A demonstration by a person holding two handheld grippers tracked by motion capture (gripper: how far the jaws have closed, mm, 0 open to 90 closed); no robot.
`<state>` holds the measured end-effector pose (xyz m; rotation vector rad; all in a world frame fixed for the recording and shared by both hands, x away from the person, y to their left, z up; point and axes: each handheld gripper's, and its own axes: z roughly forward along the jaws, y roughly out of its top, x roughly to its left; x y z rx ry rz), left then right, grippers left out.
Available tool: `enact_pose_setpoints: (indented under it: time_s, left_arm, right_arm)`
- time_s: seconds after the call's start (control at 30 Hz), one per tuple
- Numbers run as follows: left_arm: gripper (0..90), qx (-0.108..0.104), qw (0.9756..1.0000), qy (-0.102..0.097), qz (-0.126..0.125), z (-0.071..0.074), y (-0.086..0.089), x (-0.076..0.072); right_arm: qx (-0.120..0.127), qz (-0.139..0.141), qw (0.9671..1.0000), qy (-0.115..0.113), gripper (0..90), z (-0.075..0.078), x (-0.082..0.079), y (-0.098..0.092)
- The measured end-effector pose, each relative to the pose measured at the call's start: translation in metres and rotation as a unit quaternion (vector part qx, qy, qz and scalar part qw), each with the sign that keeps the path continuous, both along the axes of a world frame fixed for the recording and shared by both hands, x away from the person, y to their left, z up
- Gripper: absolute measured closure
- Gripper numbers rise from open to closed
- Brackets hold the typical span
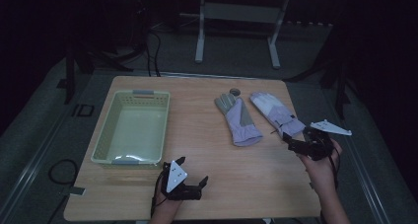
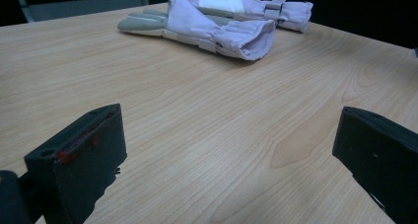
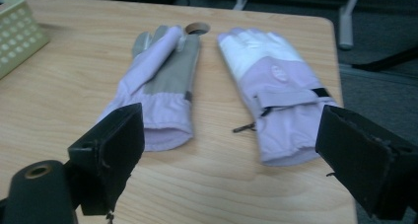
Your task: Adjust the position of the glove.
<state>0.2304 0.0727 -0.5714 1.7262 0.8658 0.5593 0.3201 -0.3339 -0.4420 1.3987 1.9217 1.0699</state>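
Two lilac gloves on a wooden table, a hand-held gripper near each end of the scene.

Left glove (image 1: pixel 238 120): lies palm-side up, grey palm showing, fingers pointing to the far edge, cuff toward the person, one side folded over itself. Right glove (image 1: pixel 277 113): just beside it, apart, back-side up with white fingers, a strap across the cuff. Right gripper (image 1: pixel 291 144): held above the table's right edge, just beyond the right glove's cuff; jaws spread wide with nothing between them, both gloves lying ahead of them in the right gripper view. Left gripper (image 1: pixel 193 170): rests low at the near edge of the table (image 1: pixel 217 160), well apart from the gloves; jaws spread, bare wood between them. Pale green basket (image 1: pixel 132 128): on the table's left half. Small round disc (image 1: pixel 234 91): by the left glove's fingertips.
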Motion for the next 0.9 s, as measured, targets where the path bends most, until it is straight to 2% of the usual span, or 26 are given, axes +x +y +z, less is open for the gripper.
enact_pose_setpoints:
  time_s: [0.17,0.2,0.27,0.4,0.47,0.5,0.7,0.9]
  left_arm:
    - [0.0,0.001,1.0000,-0.001,0.000,0.000,0.000,0.000]
    - [0.0,0.001,1.0000,-0.001,-0.001,0.000,0.000,0.000]
    - [0.0,0.001,1.0000,-0.001,-0.001,0.000,0.000,0.000]
    - [0.0,0.000,1.0000,0.000,-0.002,0.000,0.000,0.000]
    - [0.0,-0.001,1.0000,0.000,-0.003,0.000,0.000,0.000]
    - [0.0,-0.001,1.0000,0.000,-0.003,0.000,0.000,0.000]
    - [0.0,-0.001,1.0000,0.000,-0.005,0.000,0.000,0.000]
    - [0.0,-0.002,1.0000,0.000,-0.008,0.000,0.000,0.000]
  right_arm:
    - [-0.009,0.022,0.9997,0.000,11.6,-0.001,0.011,0.011]
    - [-0.014,0.021,0.9997,-0.003,14.0,-0.001,0.014,0.013]
    - [-0.011,0.030,0.9995,-0.004,14.4,-0.001,0.020,0.017]
    - [-0.017,0.047,0.9987,-0.005,22.8,-0.001,0.032,0.026]
    - [-0.021,0.055,0.9982,-0.002,24.1,-0.002,0.036,0.029]
    - [-0.026,0.057,0.9980,-0.004,30.8,-0.003,0.041,0.034]
    - [-0.023,0.065,0.9973,0.024,34.3,-0.012,0.065,0.048]
    - [-0.023,0.093,0.9935,0.062,45.9,-0.026,0.085,0.065]
